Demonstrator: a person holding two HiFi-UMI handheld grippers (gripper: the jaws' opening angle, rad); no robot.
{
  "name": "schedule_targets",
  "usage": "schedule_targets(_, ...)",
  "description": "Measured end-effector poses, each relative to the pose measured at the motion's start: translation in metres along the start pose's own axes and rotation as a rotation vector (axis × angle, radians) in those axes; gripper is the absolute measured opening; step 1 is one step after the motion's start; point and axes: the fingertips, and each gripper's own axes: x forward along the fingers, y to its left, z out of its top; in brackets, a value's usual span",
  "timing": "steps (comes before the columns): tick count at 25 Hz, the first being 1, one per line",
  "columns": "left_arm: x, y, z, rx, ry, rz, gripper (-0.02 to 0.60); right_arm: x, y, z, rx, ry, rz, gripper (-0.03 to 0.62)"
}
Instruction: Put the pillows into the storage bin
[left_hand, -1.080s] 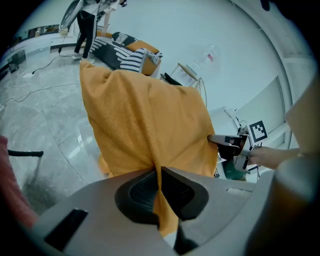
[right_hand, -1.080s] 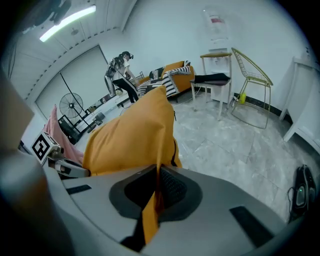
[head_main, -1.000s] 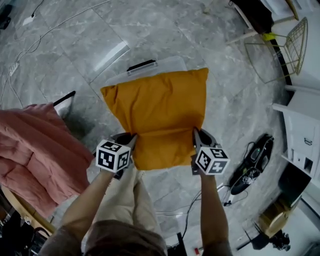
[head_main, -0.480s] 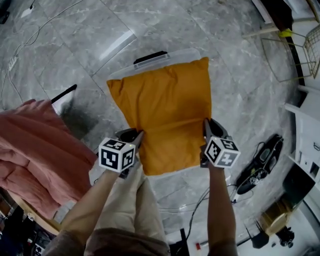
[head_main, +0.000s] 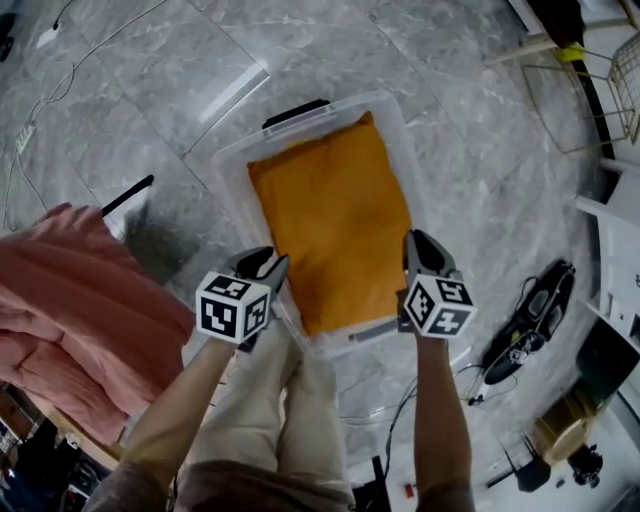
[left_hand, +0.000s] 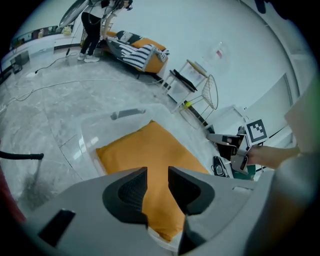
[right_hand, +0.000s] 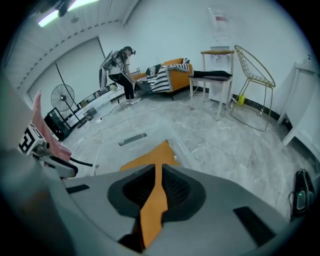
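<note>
The orange pillow (head_main: 335, 235) lies flat inside the clear bin (head_main: 232, 165) on the floor (head_main: 150, 60). The left gripper (head_main: 266, 265) is at the pillow's near left edge. Its jaws have just been opening and stand apart, with the pillow showing between them but not squeezed. The right gripper (head_main: 420, 246) is at the near right edge and pinches the pillow's edge. A pink cloth (head_main: 70, 310) lies off to the left.

Orange pillow (head_main: 335, 230), clear storage bin (head_main: 235, 175) — grey marbled floor (head_main: 150, 60), pink quilt (head_main: 70, 300).
</note>
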Motion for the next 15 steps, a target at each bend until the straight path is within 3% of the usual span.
schedule_targets(7, -0.035, -0.048, 0.021, 0.060, -0.060, -0.001, 0.118, -0.051, 0.034, 0.009, -0.046, -0.027, 0.079, 0.038)
schedule_targets(15, -0.141, -0.135, 0.082, 0.152, -0.183, -0.017, 0.118, -0.176, 0.064, 0.090, -0.057, -0.164, 0.105, 0.032)
